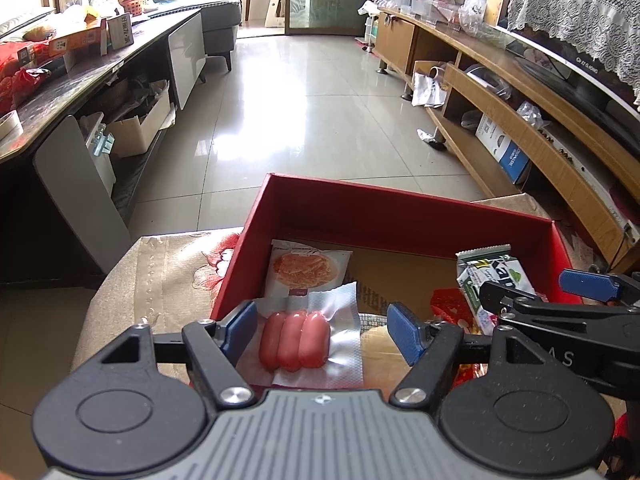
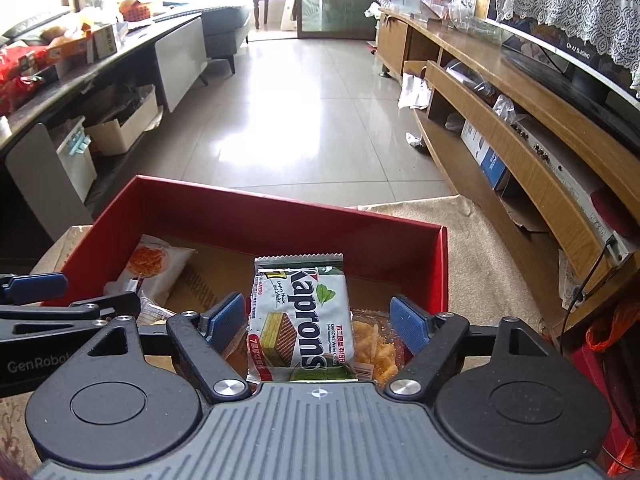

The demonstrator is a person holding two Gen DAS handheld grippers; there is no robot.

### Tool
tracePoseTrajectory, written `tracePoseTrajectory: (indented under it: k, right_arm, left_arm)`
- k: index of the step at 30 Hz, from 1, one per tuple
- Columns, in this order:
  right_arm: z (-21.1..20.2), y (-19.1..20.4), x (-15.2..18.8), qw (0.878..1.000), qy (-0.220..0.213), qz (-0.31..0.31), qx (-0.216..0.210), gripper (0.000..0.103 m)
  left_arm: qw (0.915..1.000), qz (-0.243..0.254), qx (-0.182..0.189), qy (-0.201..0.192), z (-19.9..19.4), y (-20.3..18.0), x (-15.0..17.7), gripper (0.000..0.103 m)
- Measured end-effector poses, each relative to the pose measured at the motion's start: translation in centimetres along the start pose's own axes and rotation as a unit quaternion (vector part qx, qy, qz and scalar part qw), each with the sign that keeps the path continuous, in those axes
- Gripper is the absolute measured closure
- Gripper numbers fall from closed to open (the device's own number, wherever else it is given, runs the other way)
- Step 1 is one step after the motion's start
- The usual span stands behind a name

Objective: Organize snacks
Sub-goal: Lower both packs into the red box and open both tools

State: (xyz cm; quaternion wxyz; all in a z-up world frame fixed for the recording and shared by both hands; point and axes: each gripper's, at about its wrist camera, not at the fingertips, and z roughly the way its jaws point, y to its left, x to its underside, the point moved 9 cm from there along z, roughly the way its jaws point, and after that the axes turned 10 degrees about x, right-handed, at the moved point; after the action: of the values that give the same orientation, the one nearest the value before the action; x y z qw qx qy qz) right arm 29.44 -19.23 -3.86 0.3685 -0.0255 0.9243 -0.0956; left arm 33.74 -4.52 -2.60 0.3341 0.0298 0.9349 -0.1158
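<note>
Snacks lie gathered in a red box [image 1: 400, 216] with tall walls, which sits on a low surface draped in a beige cloth with a flower pattern [image 1: 168, 264]; we cannot tell what kind of furniture is under the cloth.

We hold the left gripper [image 1: 322, 330] over the near left part of the box. Its blue pads are spread wide and grip nothing. Between them, lower down, we see a clear vacuum pack of three pink sausages [image 1: 296, 340], lying flat on the box floor. Its far edge overlaps a white pouch printed with shredded orange food [image 1: 308, 268], near the far left corner.

We hold the right gripper [image 2: 318, 322] over the near right part, also wide open and empty. Between its pads stands a white and green Kaprons wafer pack [image 2: 300, 320], tilted with its top edge raised, seemingly propped on other snacks. A clear tub of orange fried pieces [image 2: 376, 344] lies just beside it, to the right.

We judge that the box collects the packets and that both grippers are lined up to take or straighten one packet each.

Around us is a living room with a glossy tiled floor [image 1: 312, 92], a dark cluttered counter [image 1: 80, 80] along the left, and a long wooden shelf unit [image 1: 520, 120] along the right.
</note>
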Motion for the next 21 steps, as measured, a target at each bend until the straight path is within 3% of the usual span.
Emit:
tracePoseTrajectory:
  k: [10, 21]
  right_arm:
    - [-2.2, 0.1, -0.2, 1.000, -0.014, -0.002, 0.004, 0.017]
    - [-5.0, 1.2, 1.2, 0.999, -0.018, -0.036, 0.005, 0.016]
  left_arm:
    - [0.9999, 0.007, 0.013, -0.003, -2.3, 0.1, 1.0, 0.031]
    - [0.9995, 0.007, 0.021, 0.023, -4.5, 1.6, 5.1, 0.030]
